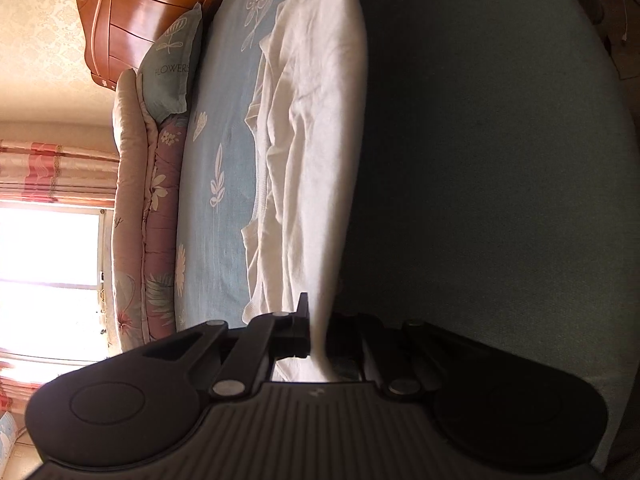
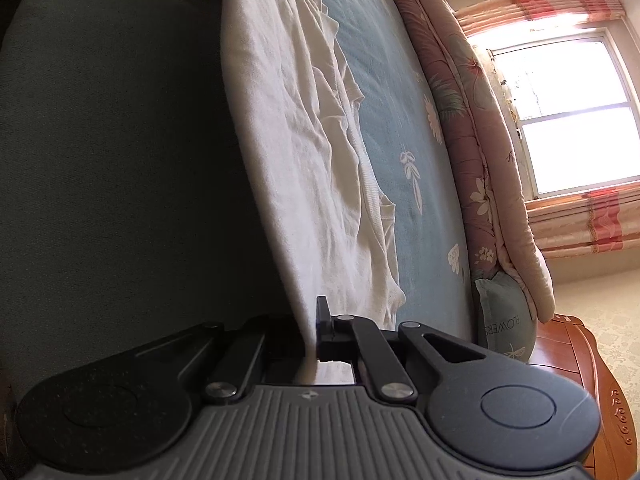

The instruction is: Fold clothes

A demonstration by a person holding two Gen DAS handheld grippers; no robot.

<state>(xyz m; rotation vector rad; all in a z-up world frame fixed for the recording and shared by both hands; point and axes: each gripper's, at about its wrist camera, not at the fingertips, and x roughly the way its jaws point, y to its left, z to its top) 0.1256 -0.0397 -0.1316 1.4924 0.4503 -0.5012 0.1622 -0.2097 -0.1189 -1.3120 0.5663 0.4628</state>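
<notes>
Both grippers rolled sideways. Left gripper [image 1: 318, 334] clamped on white garment [image 1: 308, 140] edge, lower centre; right gripper [image 2: 310, 334] likewise. Garment stretched along blue bedsheet [image 2: 404, 120], frame centre. Likely mid-fold: next, carry held edge across evenly.

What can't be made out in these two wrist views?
- White garment: its type; both views show only bunched folds.
- Left gripper: one finger is lost in shadow, left view.
- Dark cloth: its identity; too dim, cut off by the edge.
</notes>
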